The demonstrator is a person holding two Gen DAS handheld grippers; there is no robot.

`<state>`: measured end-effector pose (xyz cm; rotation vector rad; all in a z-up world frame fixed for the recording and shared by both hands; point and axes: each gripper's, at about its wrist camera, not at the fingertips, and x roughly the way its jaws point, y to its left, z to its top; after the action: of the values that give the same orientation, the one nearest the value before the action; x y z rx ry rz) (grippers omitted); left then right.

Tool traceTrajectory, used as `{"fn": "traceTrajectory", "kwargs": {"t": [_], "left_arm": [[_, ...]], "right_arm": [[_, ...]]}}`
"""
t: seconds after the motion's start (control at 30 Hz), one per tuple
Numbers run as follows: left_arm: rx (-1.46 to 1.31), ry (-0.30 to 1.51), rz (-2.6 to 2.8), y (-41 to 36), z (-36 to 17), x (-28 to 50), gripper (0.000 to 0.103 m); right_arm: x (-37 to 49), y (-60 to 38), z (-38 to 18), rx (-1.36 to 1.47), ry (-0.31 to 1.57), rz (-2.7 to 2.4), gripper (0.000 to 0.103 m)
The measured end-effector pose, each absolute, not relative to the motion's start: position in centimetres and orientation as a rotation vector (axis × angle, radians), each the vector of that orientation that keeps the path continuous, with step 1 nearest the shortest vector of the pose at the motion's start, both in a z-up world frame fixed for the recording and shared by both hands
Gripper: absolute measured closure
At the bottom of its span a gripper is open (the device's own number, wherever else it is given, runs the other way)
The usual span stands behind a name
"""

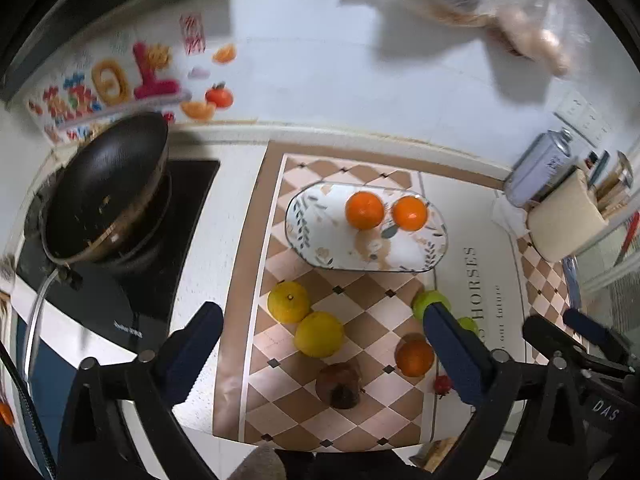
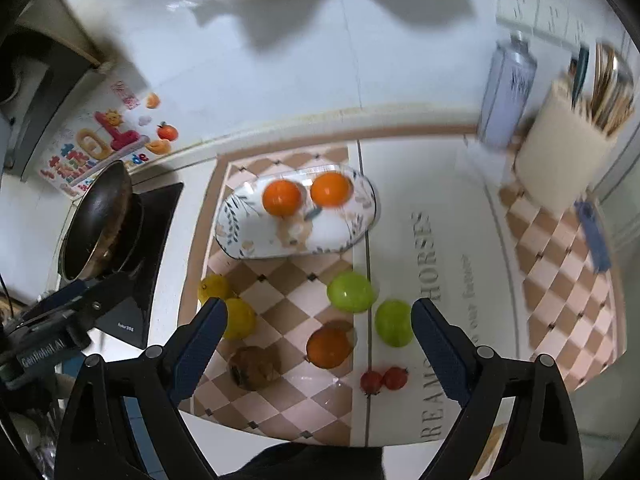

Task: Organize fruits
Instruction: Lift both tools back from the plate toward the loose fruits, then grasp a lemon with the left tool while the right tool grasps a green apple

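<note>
A floral oval plate point(image 1: 312, 240) point(image 2: 256, 240) lies on the checked mat with two oranges point(image 1: 366, 210) point(image 2: 282, 197) side by side on it. In front of it on the mat lie two lemons point(image 1: 289, 302) point(image 2: 240, 318), two green fruits point(image 2: 351, 291), a third orange point(image 1: 415, 357) point(image 2: 329, 347), a brown fruit point(image 1: 339, 384) point(image 2: 252, 368) and two cherry tomatoes point(image 2: 372, 382). My left gripper point(image 1: 323, 314) hangs open above the lemons, holding nothing. My right gripper point(image 2: 319, 308) is open too, above the loose orange and green fruits, and empty.
A dark wok point(image 1: 108, 184) sits on the black stove point(image 1: 132, 312) left of the mat. At the back right stand a metal canister point(image 1: 540, 168) and a cream utensil holder point(image 1: 568, 216). The tiled wall runs behind, with a clear bag point(image 1: 520, 20) hanging on it.
</note>
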<state>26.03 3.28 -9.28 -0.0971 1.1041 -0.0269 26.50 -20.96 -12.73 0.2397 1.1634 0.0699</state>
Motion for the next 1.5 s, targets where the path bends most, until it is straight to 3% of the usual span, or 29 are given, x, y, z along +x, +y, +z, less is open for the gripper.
{"fn": "traceTrajectory", "kwargs": {"t": [0.53,0.8,0.87,0.93,1.03,1.33,1.5], "left_arm": [[-0.108,1.474,0.024,3.5,-23.0,31.0,0.001],[-0.095,1.610,-0.014,1.1,-28.5,32.4,0.009],[-0.091,1.624,-0.018,0.8,-29.3,32.6,0.019],[-0.087,1.640,-0.020,0.6,-29.9,32.7,0.034],[-0.054,1.632,-0.002,0.4,-30.4,32.6,0.041],[-0.044,1.583,-0.005,0.4,-29.7,32.2,0.042],[-0.108,1.537,-0.061,0.2,-25.7,32.5,0.042]], "right_arm": [[34.8,-22.4,-29.2,0.272,1.465,0.100,0.012],[36.6,-20.6,-33.2,0.169,1.552,0.147,0.017],[36.8,-20.4,-33.9,0.155,1.568,0.152,0.022],[36.9,-20.0,-34.6,0.143,1.582,0.160,0.026],[37.0,-19.6,-35.4,0.138,1.593,0.174,0.037],[36.7,-19.0,-35.0,0.141,1.567,0.172,0.038],[36.6,-19.7,-32.0,0.228,1.511,0.189,0.038]]}}
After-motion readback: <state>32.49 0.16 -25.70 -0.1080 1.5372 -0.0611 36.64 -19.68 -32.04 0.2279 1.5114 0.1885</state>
